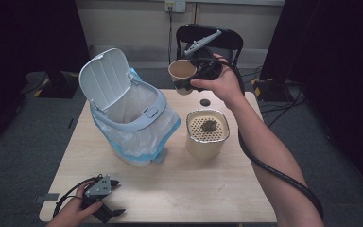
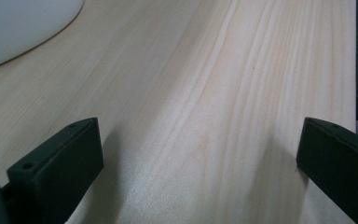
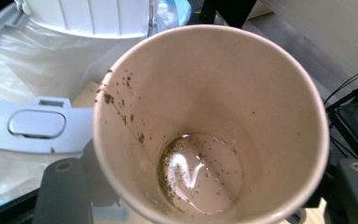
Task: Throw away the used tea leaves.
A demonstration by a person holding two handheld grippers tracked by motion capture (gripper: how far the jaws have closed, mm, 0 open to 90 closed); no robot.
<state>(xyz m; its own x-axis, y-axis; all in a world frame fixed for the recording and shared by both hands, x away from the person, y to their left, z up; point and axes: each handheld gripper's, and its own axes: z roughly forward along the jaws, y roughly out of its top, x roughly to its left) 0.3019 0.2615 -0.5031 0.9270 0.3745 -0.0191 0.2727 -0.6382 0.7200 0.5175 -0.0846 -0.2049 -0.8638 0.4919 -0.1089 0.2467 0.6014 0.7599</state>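
Gripping a tan paper cup (image 1: 181, 72), right claw (image 1: 189, 82) clamped; left claw (image 1: 116, 198) wide apart, holding nothing, on the pale wooden table (image 1: 194, 184).

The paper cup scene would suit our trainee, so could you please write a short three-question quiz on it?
1. True or false: the paper cup in the right gripper is completely clean inside.
2. What lies on the perforated top of the beige container?
A. a coin
B. a clump of tea leaves
C. a spoon
3. Fill in: the lid of the bin stands ____.

Key:
1. False: liquid and specks remain.
2. B
3. open
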